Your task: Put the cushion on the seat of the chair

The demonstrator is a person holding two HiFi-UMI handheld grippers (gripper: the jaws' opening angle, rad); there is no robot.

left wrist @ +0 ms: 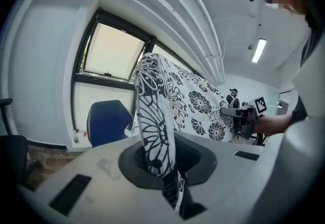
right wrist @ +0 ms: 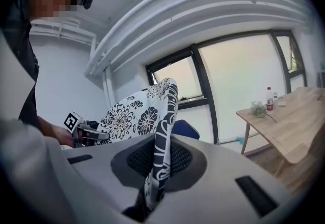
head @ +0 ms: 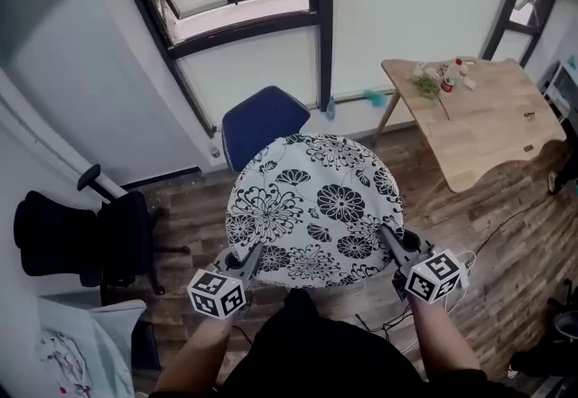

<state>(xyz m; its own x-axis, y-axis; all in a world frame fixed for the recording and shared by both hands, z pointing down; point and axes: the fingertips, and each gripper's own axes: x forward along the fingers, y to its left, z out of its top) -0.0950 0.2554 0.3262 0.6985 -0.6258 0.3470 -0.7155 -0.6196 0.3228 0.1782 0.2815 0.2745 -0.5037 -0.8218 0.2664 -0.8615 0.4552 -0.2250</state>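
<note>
A round white cushion with black flower print hangs in the air between both grippers, above the floor. My left gripper is shut on its near left edge; the cushion's rim runs between the jaws. My right gripper is shut on the near right edge, the cushion's edge pinched there. The blue chair stands just beyond the cushion, by the window; only its backrest shows in the head view, the seat hidden under the cushion. The chair shows past the cushion on the left, and a bit of the chair on the right.
A black office chair stands at the left. A wooden table with bottles and a small plant stands at the right. Cables lie on the wooden floor. A window wall is behind the blue chair.
</note>
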